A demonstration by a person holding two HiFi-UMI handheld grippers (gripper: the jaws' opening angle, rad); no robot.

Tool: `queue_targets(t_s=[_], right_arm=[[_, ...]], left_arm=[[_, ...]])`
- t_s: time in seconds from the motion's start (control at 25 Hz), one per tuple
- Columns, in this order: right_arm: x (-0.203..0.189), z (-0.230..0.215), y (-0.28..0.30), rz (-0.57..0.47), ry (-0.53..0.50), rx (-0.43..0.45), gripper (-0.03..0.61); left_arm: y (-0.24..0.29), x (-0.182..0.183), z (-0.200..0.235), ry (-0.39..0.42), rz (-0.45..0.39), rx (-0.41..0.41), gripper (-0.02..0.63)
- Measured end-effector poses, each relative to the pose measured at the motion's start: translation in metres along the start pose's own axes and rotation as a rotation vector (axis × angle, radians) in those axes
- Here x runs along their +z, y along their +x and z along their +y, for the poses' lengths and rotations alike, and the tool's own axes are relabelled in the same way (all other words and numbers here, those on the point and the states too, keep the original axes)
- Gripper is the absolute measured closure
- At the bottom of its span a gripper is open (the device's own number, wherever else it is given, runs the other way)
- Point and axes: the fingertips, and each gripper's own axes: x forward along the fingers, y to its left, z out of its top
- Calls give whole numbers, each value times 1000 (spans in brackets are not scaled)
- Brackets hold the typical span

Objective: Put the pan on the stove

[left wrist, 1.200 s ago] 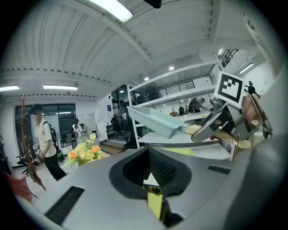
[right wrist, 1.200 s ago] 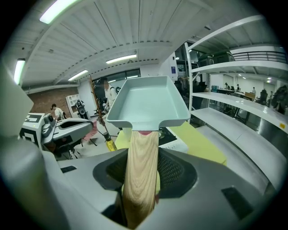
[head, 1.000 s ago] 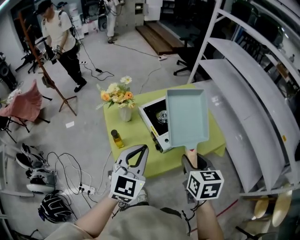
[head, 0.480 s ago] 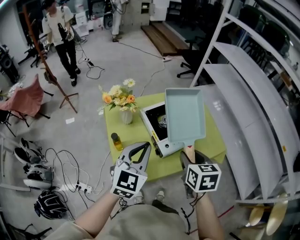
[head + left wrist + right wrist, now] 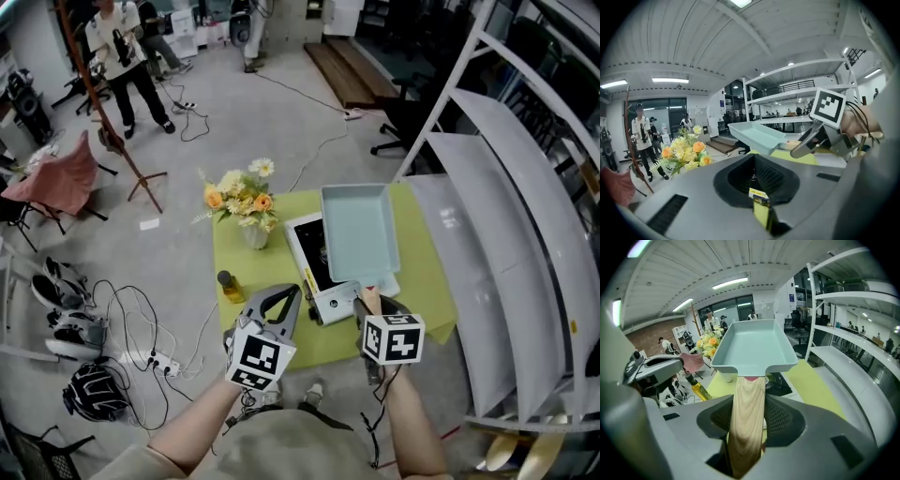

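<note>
A rectangular pale blue pan with a wooden handle hangs level in the air over the right part of the white stove, which has a black top. My right gripper is shut on the handle; in the right gripper view the handle runs between the jaws to the pan, with the stove below. My left gripper hovers at the table's near edge with nothing in it, its fingertips together. The left gripper view shows the pan to the right.
The stove stands on a green table, along with a vase of flowers and a small oil bottle. White shelving rises close on the right. Cables and shoes lie on the floor at left. A person stands far back.
The pan has sunk and come in over the stove, looking smaller than before. Both grippers have drawn slightly closer to the table. Neither grip has changed.
</note>
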Motion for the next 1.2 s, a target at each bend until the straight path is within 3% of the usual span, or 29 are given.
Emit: queue_targets(t_s=[0.32,0.6,1.2], right_arm=[[-22,-19,49,91,-6,30,413],[-43,-33,83,172,-24,39,413],[-69,-38,115,286,-30,49,411]], left_arm=[[28,-24,5,-54,38,25,607],[49,-40,7,-56,77,27,607],[59,-60,2,-88,127,7,607]])
